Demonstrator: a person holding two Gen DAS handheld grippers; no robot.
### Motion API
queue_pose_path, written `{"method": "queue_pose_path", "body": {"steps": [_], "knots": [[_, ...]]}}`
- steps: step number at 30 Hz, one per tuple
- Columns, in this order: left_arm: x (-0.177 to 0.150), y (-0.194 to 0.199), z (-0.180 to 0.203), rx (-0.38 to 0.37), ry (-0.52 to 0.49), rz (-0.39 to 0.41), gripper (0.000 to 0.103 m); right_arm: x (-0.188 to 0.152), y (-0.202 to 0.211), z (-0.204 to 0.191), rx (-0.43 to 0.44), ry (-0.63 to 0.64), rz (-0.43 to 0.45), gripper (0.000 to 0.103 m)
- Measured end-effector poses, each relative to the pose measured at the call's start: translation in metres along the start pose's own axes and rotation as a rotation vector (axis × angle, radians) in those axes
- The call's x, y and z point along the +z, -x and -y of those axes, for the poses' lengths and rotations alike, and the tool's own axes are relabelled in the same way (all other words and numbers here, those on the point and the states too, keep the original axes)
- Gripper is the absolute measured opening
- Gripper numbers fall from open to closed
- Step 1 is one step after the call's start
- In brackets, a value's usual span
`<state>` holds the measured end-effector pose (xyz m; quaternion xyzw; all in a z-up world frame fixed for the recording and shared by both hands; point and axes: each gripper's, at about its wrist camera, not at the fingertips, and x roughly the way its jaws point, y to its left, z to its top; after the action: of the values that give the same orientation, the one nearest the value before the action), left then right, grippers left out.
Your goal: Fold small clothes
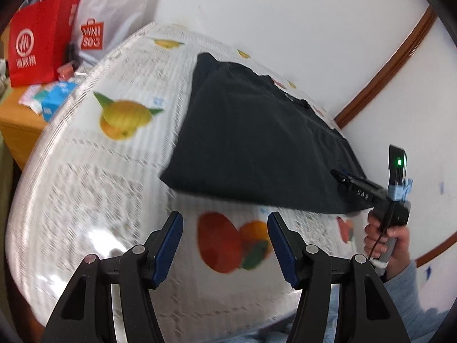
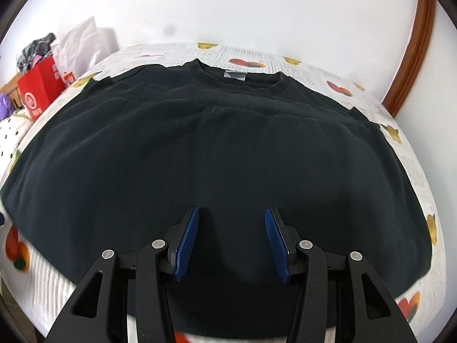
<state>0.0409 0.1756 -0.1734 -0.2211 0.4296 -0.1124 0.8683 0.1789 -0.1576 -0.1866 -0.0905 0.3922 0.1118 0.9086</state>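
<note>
Left wrist view
Left gripper (image 1: 225,223): its two blue-padded fingers stand apart with nothing between them, above the bare bed cover and short of the garment's near edge.
Black T-shirt (image 1: 251,143): lies spread on the bed, its bulk beyond and to the right of the left gripper; its near hem runs as a slanted line across the middle of the view.
Bed cover (image 1: 85,177): white, textured, printed with fruit; the picture is blurred here.
Right gripper (image 1: 342,180): seen from the side at the right edge, at the shirt's near right corner; from this angle it cannot be told whether its fingers touch the cloth.
Hand (image 1: 385,237): wraps the right gripper's handle, with a light blue sleeve (image 1: 414,291) below it.
Red paper bag (image 1: 37,48): stands on a wooden cabinet (image 1: 17,125) at far left, beside a white shopping bag (image 1: 111,14).

Right wrist view
Right gripper (image 2: 231,220): fingers parted, hovering above the shirt's lower part; nothing is pinched between the pads.
Black T-shirt (image 2: 200,148): fills most of the view, flat on the bed, collar away from the camera with a grey label (image 2: 234,75) showing inside the neck.
Bed cover (image 2: 414,171): shows around the shirt on the right and far sides.
Wall (image 2: 257,5): white, behind the bed, with a brown wooden trim (image 2: 411,57) at right.
</note>
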Motion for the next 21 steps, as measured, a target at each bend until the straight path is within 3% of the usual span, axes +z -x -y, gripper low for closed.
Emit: {"method": "queue_pose_path", "body": {"steps": [6, 12, 19, 21], "knots": [[0.001, -0.013, 0.007, -0.029, 0.025, -0.004, 0.058, -0.032, 0.023, 0.002, 0.021, 0.0, 0.021, 0.048], [0.011, -0.026, 0.008, -0.035, 0.083, 0.053, 0.058, -0.056, 0.034, 0.0, 0.048, 0.039, 0.018, 0.048], [0.026, -0.031, 0.009, 0.03, 0.096, 0.058, 0.058, -0.045, 0.048, 0.003, 0.104, 0.026, 0.071, 0.048], [0.028, -0.026, 0.006, 0.089, 0.079, 0.059, 0.058, -0.038, 0.05, -0.012, 0.127, 0.053, 0.082, 0.048]]}}
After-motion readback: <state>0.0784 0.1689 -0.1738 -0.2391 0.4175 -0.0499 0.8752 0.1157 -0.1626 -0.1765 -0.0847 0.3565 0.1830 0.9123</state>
